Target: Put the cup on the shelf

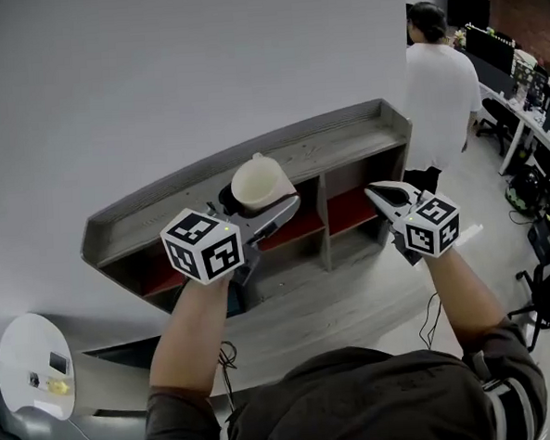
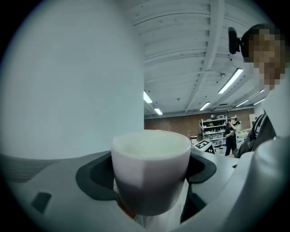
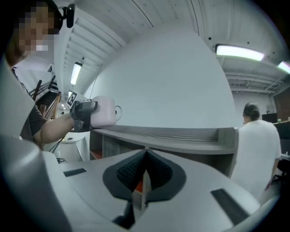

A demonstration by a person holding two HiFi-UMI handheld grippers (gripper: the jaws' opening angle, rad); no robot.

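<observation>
Cup point(image 1: 259, 180) is hovering over the shelf point(image 1: 345, 143), the left gripper point(image 1: 256, 206) fingers pinching it and the right gripper point(image 1: 388, 195) fingers pressing together; lowering it upright is advisable.

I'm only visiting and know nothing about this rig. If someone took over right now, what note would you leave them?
Left gripper: shut on the cup, which is upright and over the shelf's top board.
Right gripper: shut, empty, in front of the shelf's right half.
Done: the cup is gripped and at the shelf.
Left: set it down, open the jaws, draw back. I cannot tell if the cup already touches the board.
</observation>
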